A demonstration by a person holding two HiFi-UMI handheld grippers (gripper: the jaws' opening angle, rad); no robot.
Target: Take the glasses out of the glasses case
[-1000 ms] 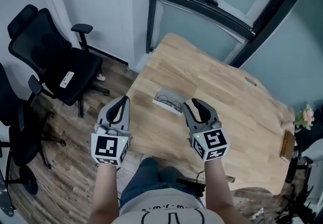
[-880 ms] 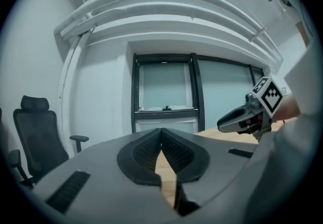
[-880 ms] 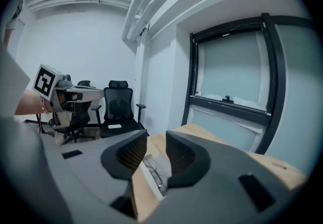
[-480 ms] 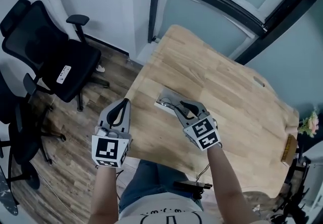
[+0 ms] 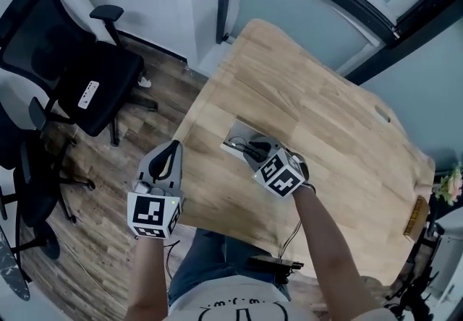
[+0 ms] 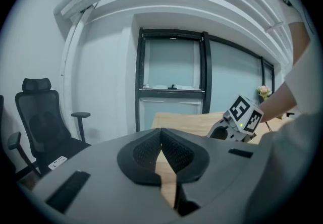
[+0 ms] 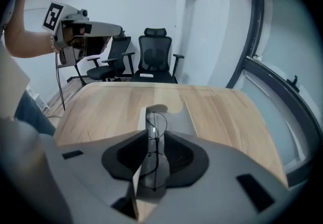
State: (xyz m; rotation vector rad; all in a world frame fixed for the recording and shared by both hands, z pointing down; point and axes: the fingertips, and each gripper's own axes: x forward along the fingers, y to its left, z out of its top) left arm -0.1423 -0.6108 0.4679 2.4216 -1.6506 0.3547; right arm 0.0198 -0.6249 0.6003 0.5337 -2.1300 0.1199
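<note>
The wooden table (image 5: 340,131) carried the open case (image 7: 181,117) near its edge, glasses (image 7: 154,153) inside. The right gripper (image 5: 253,151) stood over them, jaws closing but not gripping, the frame lengthwise between. The left gripper (image 6: 161,137), clenched empty, hung farther off.

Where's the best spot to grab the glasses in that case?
Pinch the thin bridge between the two lenses of the glasses, coming straight down from above. They lie flat in the open glasses case, whose walls likely block the sides.
</note>
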